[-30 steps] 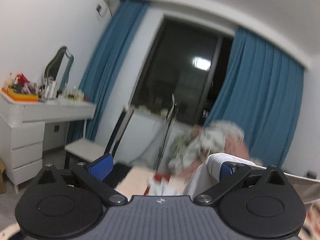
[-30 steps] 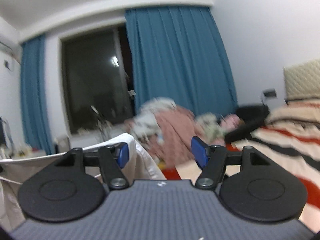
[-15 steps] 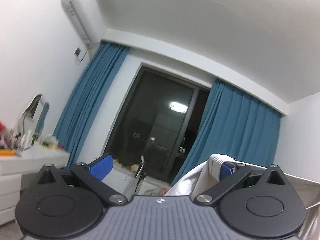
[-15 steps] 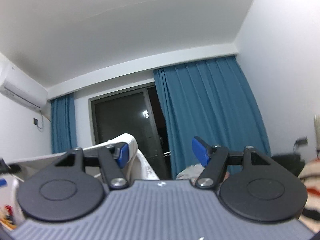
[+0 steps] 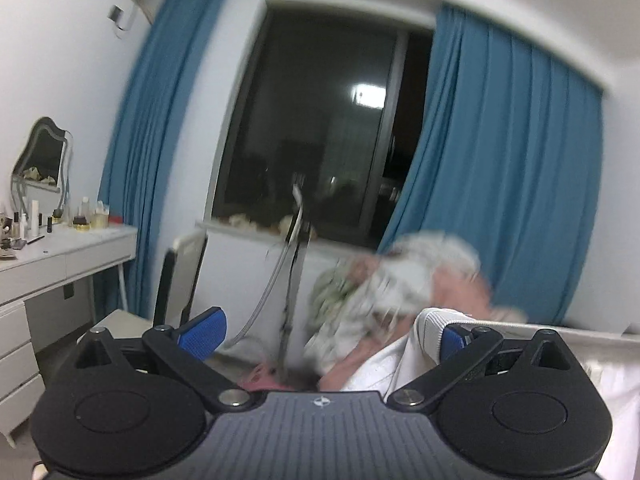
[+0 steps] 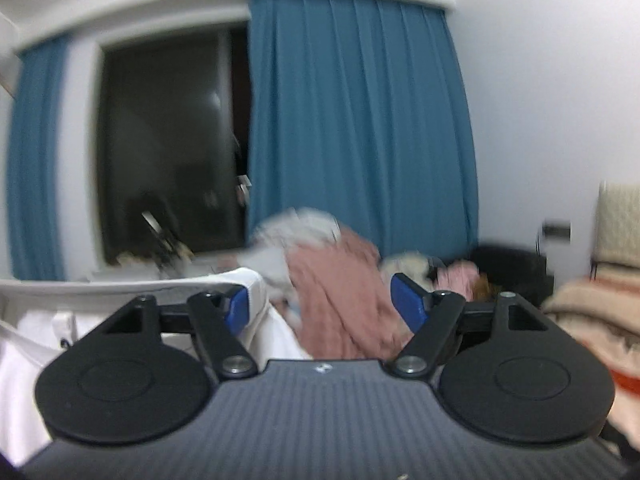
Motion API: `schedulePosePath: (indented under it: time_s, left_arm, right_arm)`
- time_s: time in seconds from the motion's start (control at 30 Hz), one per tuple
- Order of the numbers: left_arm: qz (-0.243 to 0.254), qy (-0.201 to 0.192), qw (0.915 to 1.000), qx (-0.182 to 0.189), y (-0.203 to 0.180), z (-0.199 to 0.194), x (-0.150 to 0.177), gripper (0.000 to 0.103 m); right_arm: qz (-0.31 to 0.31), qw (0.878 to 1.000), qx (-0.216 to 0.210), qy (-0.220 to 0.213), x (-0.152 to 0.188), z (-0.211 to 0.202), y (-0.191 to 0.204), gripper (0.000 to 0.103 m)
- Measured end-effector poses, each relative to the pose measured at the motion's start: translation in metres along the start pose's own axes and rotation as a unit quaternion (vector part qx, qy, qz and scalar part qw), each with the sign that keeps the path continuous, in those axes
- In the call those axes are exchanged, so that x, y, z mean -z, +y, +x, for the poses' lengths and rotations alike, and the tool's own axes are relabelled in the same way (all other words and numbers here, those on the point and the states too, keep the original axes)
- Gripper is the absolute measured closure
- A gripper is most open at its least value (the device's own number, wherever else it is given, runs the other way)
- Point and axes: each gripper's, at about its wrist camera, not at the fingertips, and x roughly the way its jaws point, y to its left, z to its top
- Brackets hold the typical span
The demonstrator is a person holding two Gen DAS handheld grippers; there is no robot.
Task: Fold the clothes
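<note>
Stretching between the two tools, a white garment (image 5: 384,364) is hanging with one ribbed edge draped over the right finger of the left gripper (image 5: 332,332) and its other end over the left finger of the right gripper (image 6: 324,304). Both sets of jaws are standing wide, the right pair having just been opening further, and neither pair is pinching the cloth between its blue pads (image 6: 408,300). Beyond them, a pile of clothes (image 6: 332,268) is lying before the blue curtains (image 6: 360,120).
</note>
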Motion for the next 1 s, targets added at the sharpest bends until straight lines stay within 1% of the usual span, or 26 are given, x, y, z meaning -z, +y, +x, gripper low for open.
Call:
schedulePosePath:
  time_s: [0.1,0.17,0.27,0.33,0.4,0.43,0.53,0.57,0.63,0.67,0.7,0.73,0.77,0.83,0.9,1.0]
  left_arm:
    - [0.027,0.046,0.9984,-0.015,-0.015,0.104,0.080,0.000]
    - [0.034,0.089,0.9952,-0.024,-0.017,0.174,0.132,0.000]
    - [0.035,0.160,0.9856,-0.042,-0.002,0.274,0.196,0.000]
    - [0.034,0.201,0.9783,-0.037,0.002,0.324,0.232,0.000]
    - [0.051,0.241,0.9690,-0.015,0.008,0.362,0.258,0.000]
    - [0.068,0.255,0.9645,-0.008,0.006,0.373,0.264,0.000]
    - [0.124,0.289,0.9491,0.008,-0.004,0.398,0.277,0.000]
    - [0.136,0.307,0.9419,0.016,-0.008,0.404,0.278,0.000]
    - [0.148,0.348,0.9249,0.043,-0.017,0.405,0.266,0.001]
    - [0.154,0.368,0.9152,0.058,-0.021,0.403,0.261,0.001]
    - [0.159,0.374,0.9111,0.071,-0.026,0.395,0.252,0.001]
    - [0.163,0.374,0.9088,0.085,-0.031,0.385,0.243,0.001]
    - [0.166,0.367,0.9100,0.099,-0.034,0.374,0.234,0.001]
    - [0.166,0.342,0.9172,0.120,-0.034,0.350,0.221,0.000]
    - [0.164,0.310,0.9275,0.130,-0.034,0.320,0.213,0.000]
    - [0.157,0.265,0.9422,0.133,-0.027,0.276,0.210,0.000]
  right_arm:
    - [0.012,0.998,0.011,0.056,0.076,0.096,-0.005,0.029]
    - [0.011,0.995,0.010,0.096,0.131,0.153,-0.008,0.030]
    - [-0.012,0.988,0.003,0.153,0.217,0.217,-0.001,0.030]
    - [-0.034,0.981,-0.003,0.193,0.256,0.254,0.006,0.031]
    - [-0.057,0.970,-0.007,0.236,0.282,0.287,0.014,0.031]
    - [-0.068,0.964,-0.006,0.258,0.294,0.298,0.017,0.031]
    - [-0.081,0.944,-0.021,0.318,0.305,0.317,0.026,0.031]
    - [-0.094,0.938,-0.027,0.333,0.306,0.318,0.032,0.031]
    - [-0.122,0.927,-0.038,0.354,0.305,0.315,0.044,0.030]
    - [-0.125,0.922,-0.045,0.364,0.305,0.311,0.049,0.030]
    - [-0.124,0.918,-0.055,0.372,0.303,0.306,0.054,0.030]
    - [-0.120,0.918,-0.066,0.371,0.297,0.299,0.059,0.030]
    - [-0.109,0.922,-0.074,0.365,0.291,0.291,0.062,0.030]
    - [-0.076,0.930,-0.085,0.349,0.277,0.274,0.066,0.030]
    - [-0.052,0.938,-0.092,0.331,0.266,0.253,0.068,0.030]
    - [-0.042,0.950,-0.094,0.293,0.251,0.210,0.072,0.030]
